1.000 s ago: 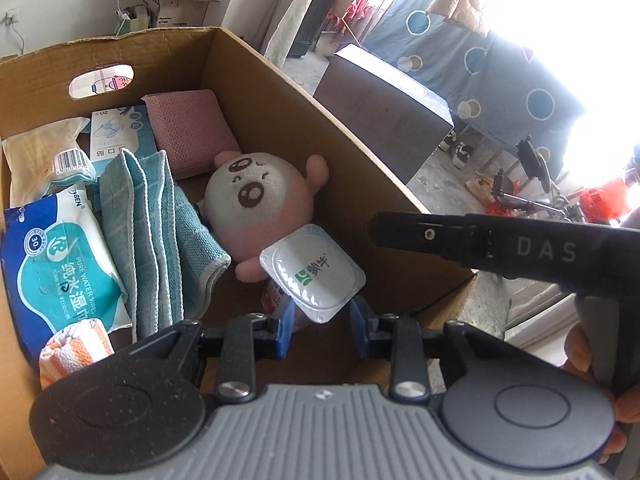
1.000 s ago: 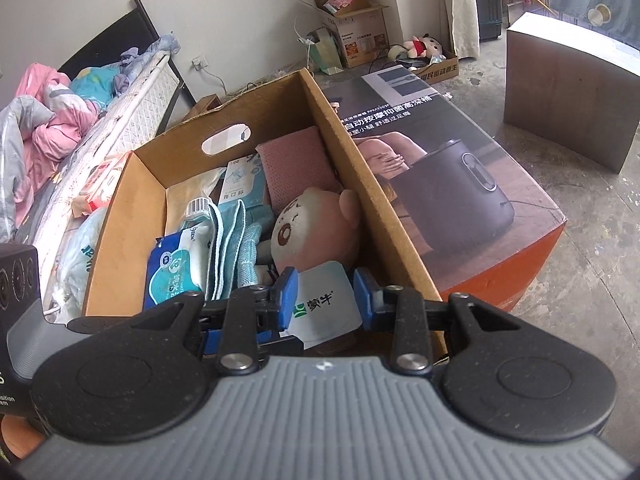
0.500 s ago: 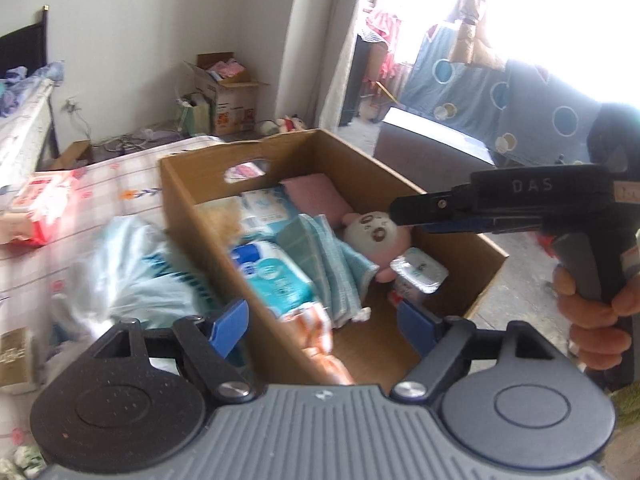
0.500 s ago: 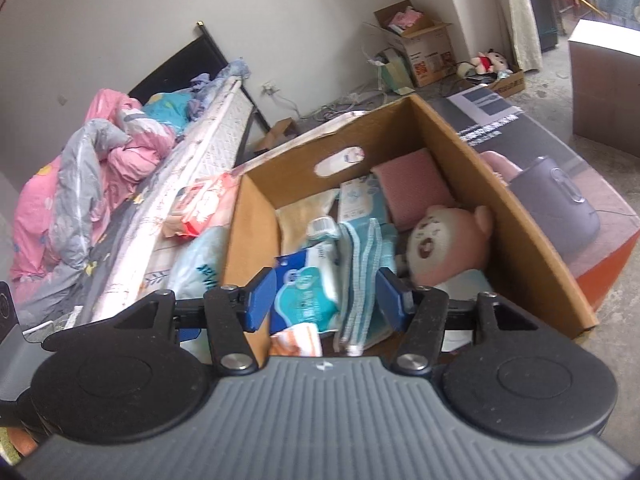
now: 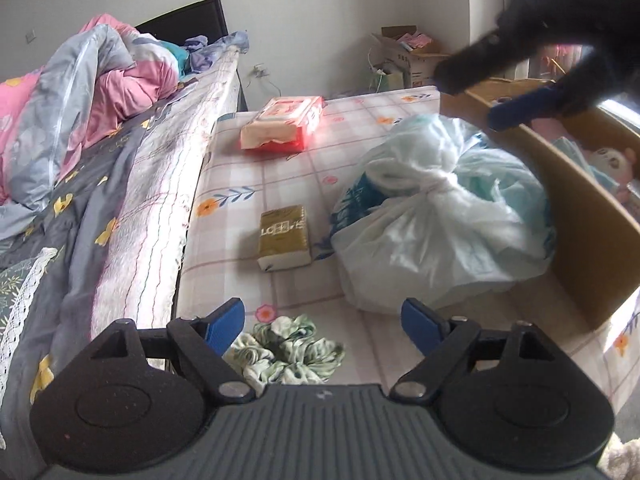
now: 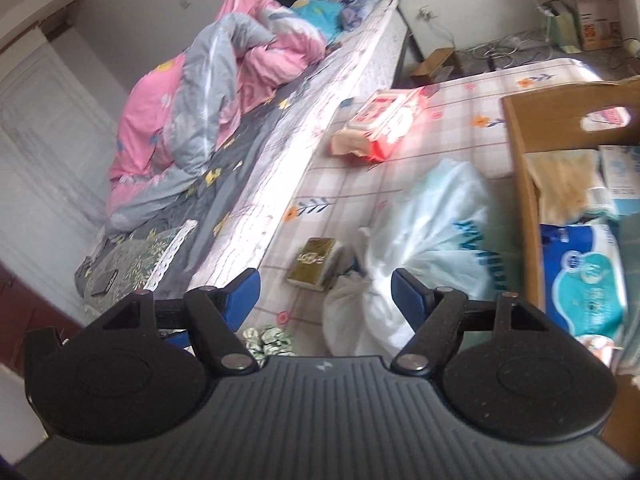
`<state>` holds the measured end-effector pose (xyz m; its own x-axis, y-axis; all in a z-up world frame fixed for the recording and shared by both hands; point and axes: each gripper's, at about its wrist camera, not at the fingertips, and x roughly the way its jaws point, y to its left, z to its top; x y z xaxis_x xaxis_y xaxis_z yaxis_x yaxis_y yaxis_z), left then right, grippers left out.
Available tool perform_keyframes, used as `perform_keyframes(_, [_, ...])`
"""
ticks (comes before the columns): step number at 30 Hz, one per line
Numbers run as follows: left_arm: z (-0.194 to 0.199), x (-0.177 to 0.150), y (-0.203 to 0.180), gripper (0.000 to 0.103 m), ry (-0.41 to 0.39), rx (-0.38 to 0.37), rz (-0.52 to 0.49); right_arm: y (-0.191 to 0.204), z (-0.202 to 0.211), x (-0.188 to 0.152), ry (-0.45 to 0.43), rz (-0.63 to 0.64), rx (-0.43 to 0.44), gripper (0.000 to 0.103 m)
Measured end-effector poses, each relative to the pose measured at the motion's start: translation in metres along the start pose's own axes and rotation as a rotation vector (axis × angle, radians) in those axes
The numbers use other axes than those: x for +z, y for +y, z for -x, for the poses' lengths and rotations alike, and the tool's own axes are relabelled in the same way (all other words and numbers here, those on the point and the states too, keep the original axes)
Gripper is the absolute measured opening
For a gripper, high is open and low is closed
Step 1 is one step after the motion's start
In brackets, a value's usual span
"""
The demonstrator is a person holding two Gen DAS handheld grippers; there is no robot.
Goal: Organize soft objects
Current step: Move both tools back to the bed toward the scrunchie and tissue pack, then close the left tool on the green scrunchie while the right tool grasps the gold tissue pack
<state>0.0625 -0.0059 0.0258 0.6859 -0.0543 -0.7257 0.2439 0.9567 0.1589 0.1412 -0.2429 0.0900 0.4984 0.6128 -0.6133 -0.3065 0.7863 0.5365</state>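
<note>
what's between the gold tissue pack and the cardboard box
The knotted white plastic bag fills that stretch, from beside the gold pack to the box wall. Clearest in the left wrist view.

**Two wrist views over the bed**

Both cameras are looking down at an angle, close over the checked sheet (image 5: pixel 360 148). Both are sharing the tied bag (image 5: pixel 440 216), gold pack (image 6: pixel 314 264), red pack (image 6: pixel 386 124) and box (image 6: pixel 520 168).

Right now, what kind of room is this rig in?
Most likely a bedroom: a rumpled pink and grey quilt lies on a bed with a dark headboard, beside a checked floral mattress carrying an open cardboard box.
</note>
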Motion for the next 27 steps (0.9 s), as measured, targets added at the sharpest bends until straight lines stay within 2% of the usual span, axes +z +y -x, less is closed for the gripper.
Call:
perform_keyframes(3, [-0.015,-0.007,0.011,0.087,0.022,0.004,0.022,0.025,-0.044,0.014,0.077,0.035,0.006,0.081])
perform_keyframes(7, [-0.045,-0.014,0.02,0.085,0.073,0.016,0.052,0.044,-0.111,0.035,0.194,0.041,-0.026,0.081])
perform_keyframes(10, [-0.061,-0.022,0.028,0.073,0.1,0.006,0.099,0.047,-0.166,0.044,0.282,0.036,-0.063,0.082])
perform_keyframes(12, [-0.066,-0.028,0.034,0.058,0.116,-0.004,0.136,0.043,-0.194,0.044,0.321,0.019,-0.115,0.082])
perform_keyframes(14, [-0.068,-0.034,0.041,0.051,0.121,-0.012,0.171,0.04,-0.219,0.045,0.352,0.009,-0.145,0.082])
perform_keyframes(18, [-0.065,-0.04,0.053,0.035,0.102,-0.03,0.219,0.035,-0.257,0.043,0.379,0.009,-0.214,0.082])
perform_keyframes(23, [-0.066,-0.041,0.062,0.029,0.096,-0.055,0.266,0.033,-0.295,0.035,0.426,0.03,-0.26,0.082])
perform_keyframes(24, [-0.066,-0.041,0.062,0.028,0.095,-0.057,0.271,0.036,-0.298,0.033,0.414,0.05,-0.258,0.085])
perform_keyframes(27, [-0.064,-0.042,0.063,0.025,0.089,-0.057,0.282,0.046,-0.3,0.029,0.397,0.12,-0.285,0.079])
